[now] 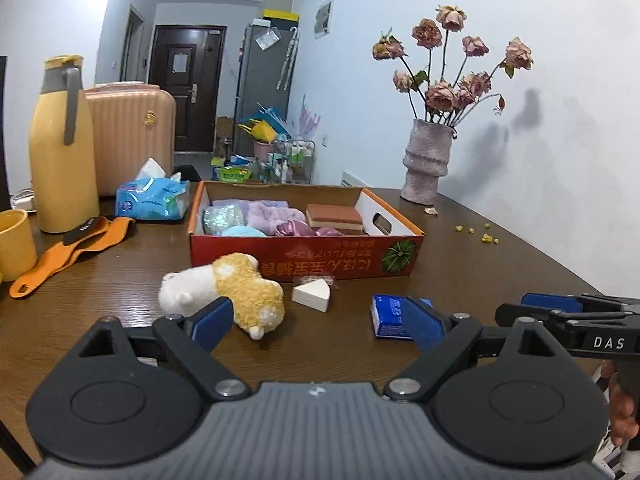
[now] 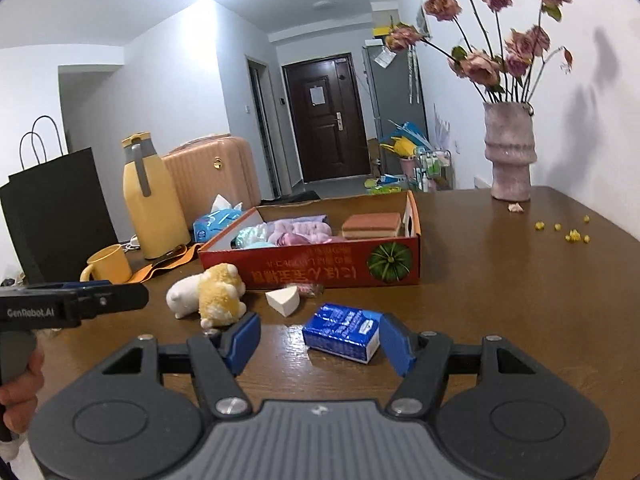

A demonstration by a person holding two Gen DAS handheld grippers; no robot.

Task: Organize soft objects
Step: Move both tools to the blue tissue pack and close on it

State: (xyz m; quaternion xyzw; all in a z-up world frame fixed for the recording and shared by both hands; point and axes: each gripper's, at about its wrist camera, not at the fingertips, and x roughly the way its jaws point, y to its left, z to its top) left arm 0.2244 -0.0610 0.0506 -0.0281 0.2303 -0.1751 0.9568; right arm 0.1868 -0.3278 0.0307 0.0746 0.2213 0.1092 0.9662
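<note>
The red cardboard box [image 1: 304,256] sits mid-bench as the collecting place, and it already holds a folded lilac towel [image 1: 272,216], a pale mesh puff [image 1: 219,218] and a brown layered sponge [image 1: 334,216] — soft, squashable things packed side by side. Three pieces lie loose on the dark wood-grain bench [image 2: 500,280] in front of it: a fluffy white-and-yellow plush toy [image 1: 224,292], a smooth white wedge-shaped makeup sponge [image 1: 311,296] and a glossy blue tissue pack [image 2: 342,332].

The left hand-held gripper [image 1: 316,326] is spread wide with nothing between its blue pads, its left pad just beside the plush. The right hand-held gripper [image 2: 320,340] is spread around the tissue pack without pressing it — likely lined up to pinch the crinkly pack across its short sides.
</note>
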